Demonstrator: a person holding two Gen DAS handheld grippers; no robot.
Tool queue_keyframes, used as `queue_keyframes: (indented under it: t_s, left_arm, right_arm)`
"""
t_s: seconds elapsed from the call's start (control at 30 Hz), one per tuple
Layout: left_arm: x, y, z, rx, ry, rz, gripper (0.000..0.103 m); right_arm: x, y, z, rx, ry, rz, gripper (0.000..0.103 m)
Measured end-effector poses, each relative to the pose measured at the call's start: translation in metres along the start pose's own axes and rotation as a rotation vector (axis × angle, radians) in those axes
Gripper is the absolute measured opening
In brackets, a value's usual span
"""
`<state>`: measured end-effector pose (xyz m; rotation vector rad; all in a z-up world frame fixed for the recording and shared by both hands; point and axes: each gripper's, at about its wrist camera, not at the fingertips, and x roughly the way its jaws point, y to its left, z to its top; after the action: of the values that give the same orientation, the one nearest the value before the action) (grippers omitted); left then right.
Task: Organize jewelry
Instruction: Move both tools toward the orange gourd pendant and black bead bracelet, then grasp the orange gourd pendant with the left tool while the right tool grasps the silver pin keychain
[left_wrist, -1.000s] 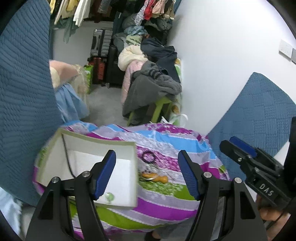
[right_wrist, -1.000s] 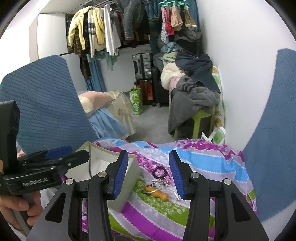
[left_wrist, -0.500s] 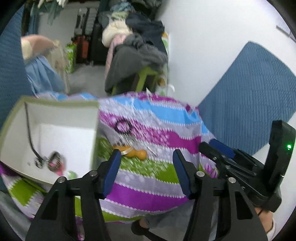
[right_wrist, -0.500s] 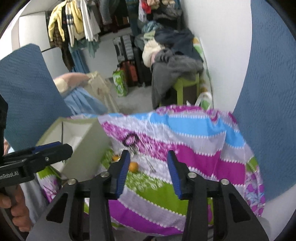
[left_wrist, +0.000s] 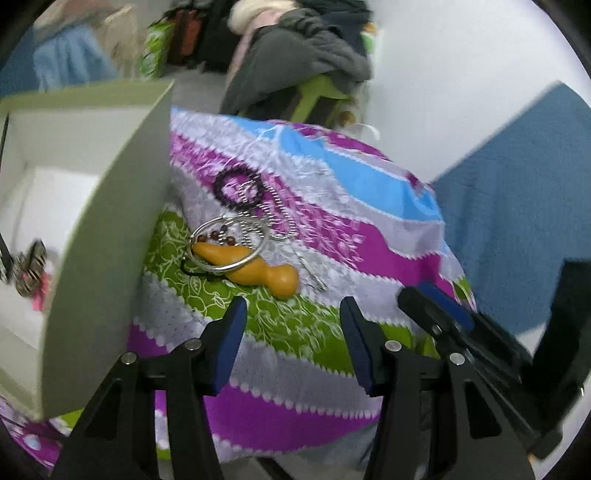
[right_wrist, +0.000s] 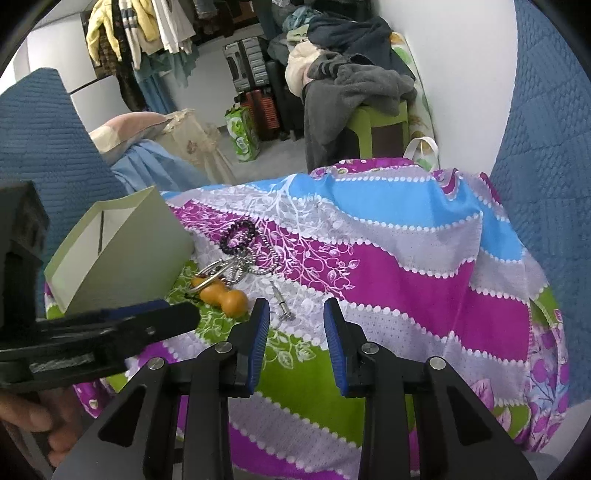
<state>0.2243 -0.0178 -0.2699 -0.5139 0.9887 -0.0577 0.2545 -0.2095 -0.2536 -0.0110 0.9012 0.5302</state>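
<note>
Left tongs (left_wrist: 291, 332) and right tongs (right_wrist: 293, 334) both open, empty, above the patterned cloth (right_wrist: 388, 258). Jewelry pile (left_wrist: 240, 236) lies on the cloth beside the open box (left_wrist: 103, 236); orange gourd pendant (left_wrist: 255, 267) nearest.

The box (left_wrist: 99, 236) runs off the left wrist picture's left edge, the small striped piece (left_wrist: 31, 267) inside it is too blurred to identify, and its interior is mostly hidden in the right wrist view.
</note>
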Motion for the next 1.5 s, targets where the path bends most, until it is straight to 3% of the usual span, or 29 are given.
queue_keyframes:
  t_s: [0.23, 0.5, 0.6, 0.7, 1.4, 1.5]
  left_arm:
    - [0.027, 0.006, 0.004, -0.119, 0.003, 0.066, 0.053]
    - [0.044, 0.009, 0.004, -0.178, -0.015, 0.113, 0.048]
    - [0.046, 0.009, 0.006, -0.161, -0.030, 0.122, 0.043]
    - [0.049, 0.011, 0.007, -0.152, -0.010, 0.096, 0.027]
    - [0.004, 0.013, -0.023, -0.007, 0.107, 0.002, 0.027]
    - [-0.001, 0.012, -0.028, 0.017, 0.122, -0.006, 0.027]
  right_arm:
    - [0.009, -0.005, 0.001, 0.015, 0.019, 0.019, 0.028]
    - [0.021, -0.013, 0.002, 0.041, 0.049, 0.046, 0.028]
    - [0.027, -0.012, 0.002, 0.041, 0.064, 0.063, 0.028]
    - [0.030, -0.010, 0.002, 0.034, 0.075, 0.077, 0.028]
    - [0.088, 0.021, 0.009, -0.185, 0.164, 0.049, 0.028]
    - [0.093, 0.027, 0.006, -0.228, 0.170, 0.035, 0.022]
